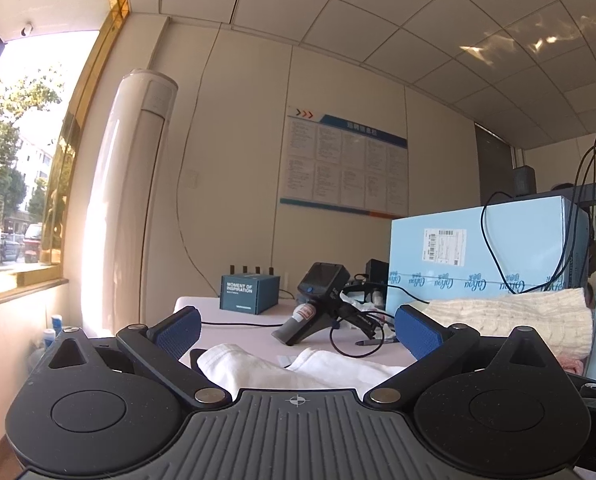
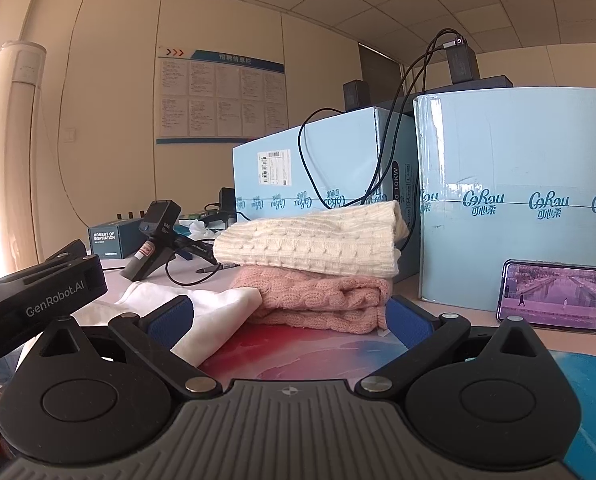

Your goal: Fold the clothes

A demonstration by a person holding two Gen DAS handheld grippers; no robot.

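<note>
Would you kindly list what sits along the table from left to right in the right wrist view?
Dark blue box → black handheld device → white garment → pink sweater under the cream sweater → phone.

Cream walls (image 1: pixel 237 128), tiled ceiling (image 1: pixel 378 12), sunlit window (image 1: pixel 13 152) left, notice board (image 2: pixel 221 96).

An office, by the look of it: a grid of ceiling tiles (image 1: pixel 378 20) overhead, a notice board (image 1: pixel 346 164) full of printed sheets on the plain wall, and a tall standing air conditioner (image 1: pixel 133 200) by the street window (image 1: pixel 13 168). The table (image 1: pixel 237 332) is cluttered with work gear: a small blue equipment box (image 1: pixel 249 292) near its far edge, loose cables (image 2: pixel 338 152), and pale blue shipping cartons (image 2: pixel 518 184) stacked behind.
</note>
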